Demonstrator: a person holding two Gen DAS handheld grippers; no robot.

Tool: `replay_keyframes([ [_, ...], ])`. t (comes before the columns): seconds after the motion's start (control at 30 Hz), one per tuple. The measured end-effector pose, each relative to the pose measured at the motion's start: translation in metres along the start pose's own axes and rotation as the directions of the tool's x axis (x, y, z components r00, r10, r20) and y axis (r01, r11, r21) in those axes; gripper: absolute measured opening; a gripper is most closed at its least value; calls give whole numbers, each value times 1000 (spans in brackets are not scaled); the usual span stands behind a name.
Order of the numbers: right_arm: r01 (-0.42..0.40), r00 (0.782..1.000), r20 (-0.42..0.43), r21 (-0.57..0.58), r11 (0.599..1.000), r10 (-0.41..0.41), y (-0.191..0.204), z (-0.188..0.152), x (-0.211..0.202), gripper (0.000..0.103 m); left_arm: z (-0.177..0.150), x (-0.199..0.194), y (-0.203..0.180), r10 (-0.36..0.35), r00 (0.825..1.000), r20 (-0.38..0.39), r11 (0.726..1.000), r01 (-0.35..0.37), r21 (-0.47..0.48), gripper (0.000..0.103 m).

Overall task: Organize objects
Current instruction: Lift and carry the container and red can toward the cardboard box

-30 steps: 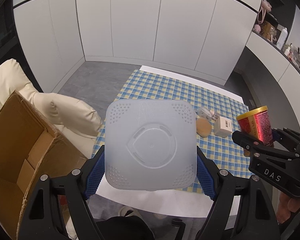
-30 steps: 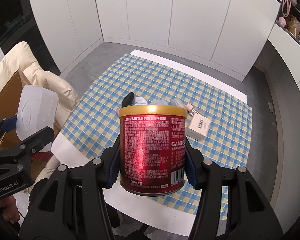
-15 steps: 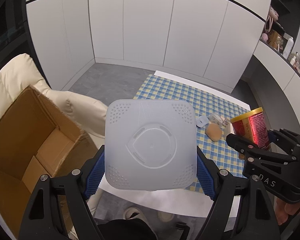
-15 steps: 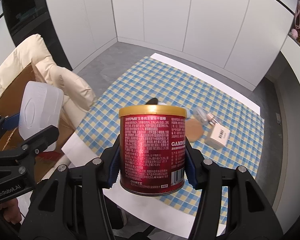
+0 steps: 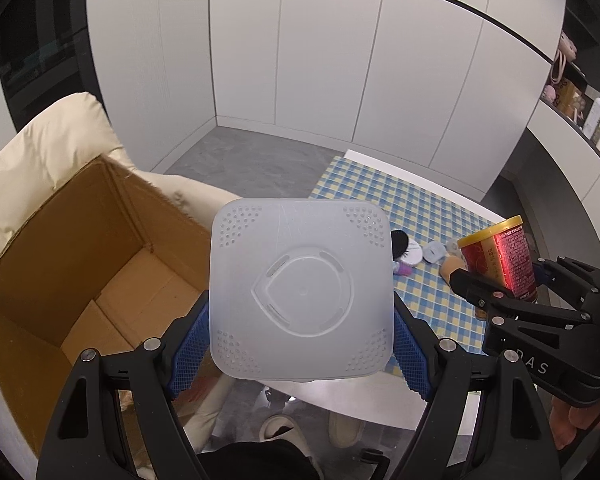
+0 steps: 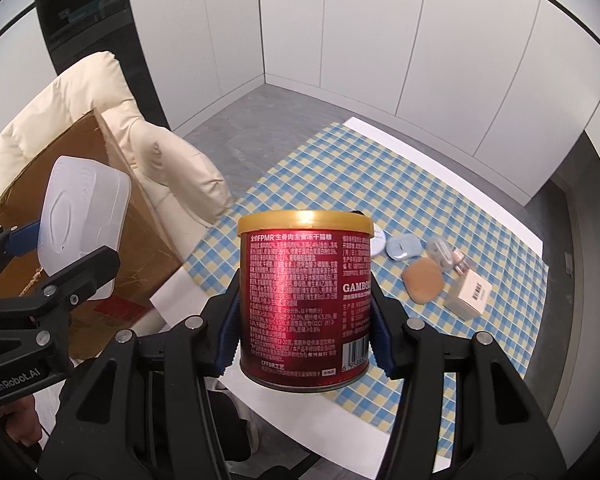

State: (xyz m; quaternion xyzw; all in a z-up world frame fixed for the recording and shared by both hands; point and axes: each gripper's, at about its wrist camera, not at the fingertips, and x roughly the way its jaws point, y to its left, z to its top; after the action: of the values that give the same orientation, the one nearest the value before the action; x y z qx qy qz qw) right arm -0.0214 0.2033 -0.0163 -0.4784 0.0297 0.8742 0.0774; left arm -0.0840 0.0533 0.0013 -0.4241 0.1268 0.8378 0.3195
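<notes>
My left tongs (image 5: 300,344) are spread wide and clamped on a translucent white box (image 5: 300,296), the blue pads (image 5: 188,344) pressing its two opposite sides. The box fills the middle of the left wrist view with its broad square face turned to the camera: rounded corners, dotted perforations at each corner, a raised ring in the centre. It has no marked long axis from here; in the right wrist view it shows at the left edge (image 6: 84,224) as a shallow slab standing on edge, tilted slightly.

My right tongs (image 6: 304,336) are about half spread and clamped on a red can (image 6: 304,300) with a gold lid, the pads gripping its curved wall low on either side. The can stands upright in the grip, its long axis running up and down the frame, lid at the top, printed label and a barcode facing the camera. In the left wrist view it sits at the right edge (image 5: 500,256).

At the left of the left wrist view an open cardboard box (image 5: 80,256) rests on a cream padded chair (image 5: 52,140), its inside bare. To the right lies the tabletop (image 6: 380,184) under a blue and yellow checked cloth, with a white margin at its edges. On the cloth, right of the can in the right wrist view, lie a tan rounded pad (image 6: 422,280), a small carton with a barcode (image 6: 470,296) and a pale blue case (image 6: 404,246). White cabinet panels (image 5: 320,60) and a grey floor (image 5: 252,164) fill the upper part of the frame.
</notes>
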Motion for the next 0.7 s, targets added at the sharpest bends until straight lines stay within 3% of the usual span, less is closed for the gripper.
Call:
replay_keyframes([
  [0.7,-66,997,17,-120,991,69,72,14,5,56,-12,-21,59,79,997,19,993,-77,-93,81],
])
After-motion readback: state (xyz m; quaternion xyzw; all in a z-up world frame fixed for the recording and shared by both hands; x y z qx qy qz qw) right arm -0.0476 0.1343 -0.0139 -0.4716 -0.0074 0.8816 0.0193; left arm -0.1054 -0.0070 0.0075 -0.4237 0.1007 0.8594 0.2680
